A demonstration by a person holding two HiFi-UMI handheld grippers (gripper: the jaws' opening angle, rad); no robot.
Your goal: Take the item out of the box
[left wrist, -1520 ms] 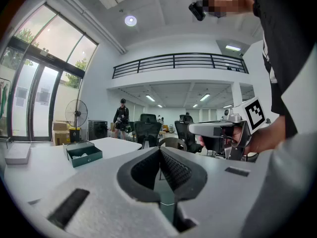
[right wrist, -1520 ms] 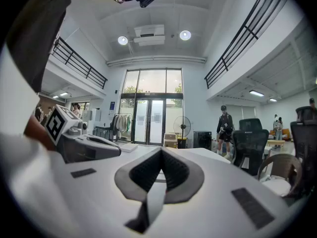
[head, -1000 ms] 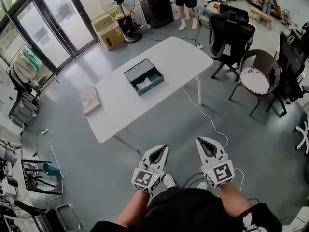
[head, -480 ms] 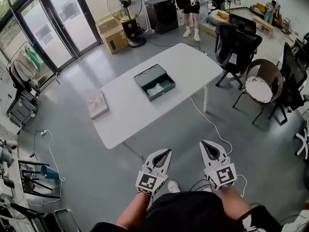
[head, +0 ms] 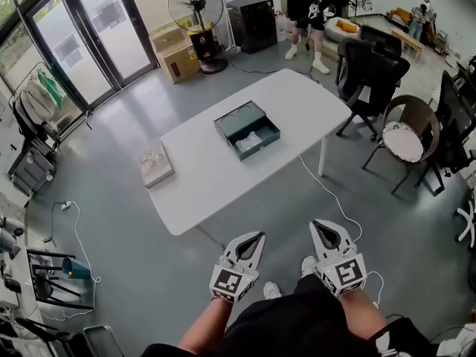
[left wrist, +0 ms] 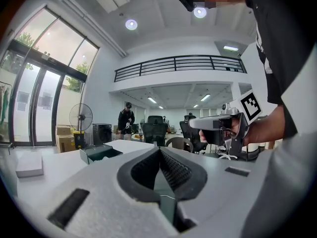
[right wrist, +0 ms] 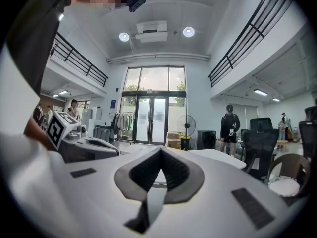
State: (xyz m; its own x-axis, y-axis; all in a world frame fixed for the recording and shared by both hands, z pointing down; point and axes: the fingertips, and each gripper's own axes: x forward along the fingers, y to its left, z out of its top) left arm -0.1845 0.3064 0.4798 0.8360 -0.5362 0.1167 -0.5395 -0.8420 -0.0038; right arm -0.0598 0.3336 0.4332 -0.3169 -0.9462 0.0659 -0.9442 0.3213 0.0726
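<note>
Left gripper and right gripper: held side by side short of the white table, off its near edge; both are clenched, with nothing between the jaws. Pale flat object: laid on the table's left end. Open teal box: set at the table's middle. White item: seen lying inside the box. Standing person: placed beyond the table's far end.

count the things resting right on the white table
2. An open dark green box sits near the middle of the table, with a pale item inside it. A flat book-like thing lies near the left end. Nothing seems hidden.
</note>
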